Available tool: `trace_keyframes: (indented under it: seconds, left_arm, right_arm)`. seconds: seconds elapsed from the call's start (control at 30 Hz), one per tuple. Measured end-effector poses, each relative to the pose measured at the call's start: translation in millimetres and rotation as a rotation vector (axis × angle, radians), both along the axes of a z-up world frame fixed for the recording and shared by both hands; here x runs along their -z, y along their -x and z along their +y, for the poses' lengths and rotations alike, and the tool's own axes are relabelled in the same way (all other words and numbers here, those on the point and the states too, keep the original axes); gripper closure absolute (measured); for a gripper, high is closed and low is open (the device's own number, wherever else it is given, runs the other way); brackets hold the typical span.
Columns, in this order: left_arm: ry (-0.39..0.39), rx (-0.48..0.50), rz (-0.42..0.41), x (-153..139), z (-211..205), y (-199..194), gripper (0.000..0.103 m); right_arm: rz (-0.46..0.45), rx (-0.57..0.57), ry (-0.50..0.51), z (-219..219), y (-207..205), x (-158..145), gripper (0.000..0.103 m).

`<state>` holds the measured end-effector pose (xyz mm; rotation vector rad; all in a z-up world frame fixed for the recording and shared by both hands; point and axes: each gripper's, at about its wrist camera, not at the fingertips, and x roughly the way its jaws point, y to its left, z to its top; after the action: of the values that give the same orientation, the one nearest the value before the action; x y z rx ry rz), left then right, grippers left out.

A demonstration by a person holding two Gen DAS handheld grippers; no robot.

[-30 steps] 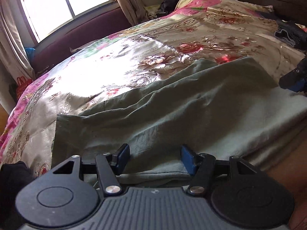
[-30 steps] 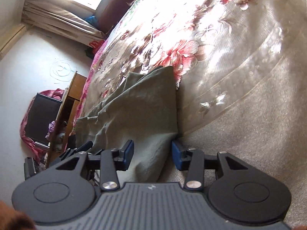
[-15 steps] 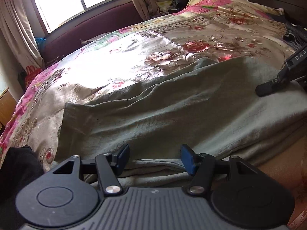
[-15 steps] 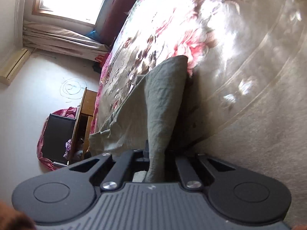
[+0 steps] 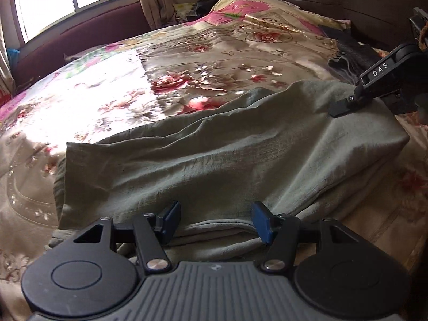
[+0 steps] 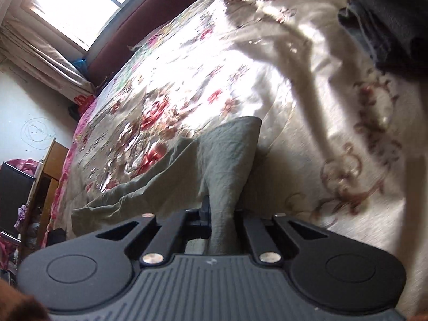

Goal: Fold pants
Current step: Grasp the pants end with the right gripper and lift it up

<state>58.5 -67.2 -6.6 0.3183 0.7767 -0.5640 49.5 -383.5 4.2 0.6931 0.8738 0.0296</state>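
Grey-green pants (image 5: pixel 219 160) lie folded in layers on the flowered bedspread (image 5: pixel 133 96). My left gripper (image 5: pixel 215 223) stands open at their near edge, blue pads either side of the folded cloth without pressing it. In the left wrist view my right gripper (image 5: pixel 341 108) pinches the pants' far right corner and holds it raised. In the right wrist view that gripper (image 6: pixel 220 222) is shut on the pants (image 6: pixel 227 160), a ridge of cloth rising from between its fingers.
Dark clothes (image 6: pixel 388 21) are piled on the bed to the right, seen too in the left wrist view as dark clothes (image 5: pixel 350 56). A pillow (image 5: pixel 254 8) lies at the head. A window (image 5: pixel 72 0) and maroon bench are behind; a wooden cabinet (image 6: pixel 50 176) stands left of the bed.
My right gripper closed on the pants' corner and lifted it up and away. My left gripper slid along the near edge, still open.
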Motion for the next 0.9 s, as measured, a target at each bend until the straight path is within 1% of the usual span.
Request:
trace_keyframes:
  seconds: [0.1, 0.2, 0.3, 0.37, 0.47, 0.7, 0.9]
  left_arm:
    - [0.015, 0.012, 0.023, 0.1, -12.3, 4.3, 0.031]
    - [-0.011, 0.014, 0.015, -1.9, -19.4, 6.0, 0.031]
    - [-0.011, -0.002, 0.025, -5.7, -17.5, 2.7, 0.030]
    - [-0.025, -0.013, 0.006, -7.8, -15.2, 2.8, 0.030]
    - [-0.048, -0.019, -0.034, -10.0, -12.4, 3.6, 0.030]
    - [0.006, -0.048, -0.037, -17.1, 2.7, -1.0, 0.030]
    - [0.047, -0.080, -0.040, -19.2, 20.2, -4.8, 0.030]
  right_arm:
    - [0.027, 0.025, 0.034, -7.6, 0.4, 1.3, 0.099]
    - [0.039, 0.032, 0.057, -5.5, 2.4, 3.0, 0.099]
    - [0.037, 0.031, 0.088, 1.4, 5.3, -3.2, 0.099]
    - [0.038, 0.021, 0.131, 10.8, -0.3, -9.6, 0.099]
    - [0.029, 0.010, 0.151, 19.4, -4.5, -20.5, 0.098]
    - [0.017, -0.035, 0.224, 53.7, -14.6, -48.1, 0.098]
    - [0.004, -0.092, 0.257, 91.8, -24.3, -65.0, 0.098]
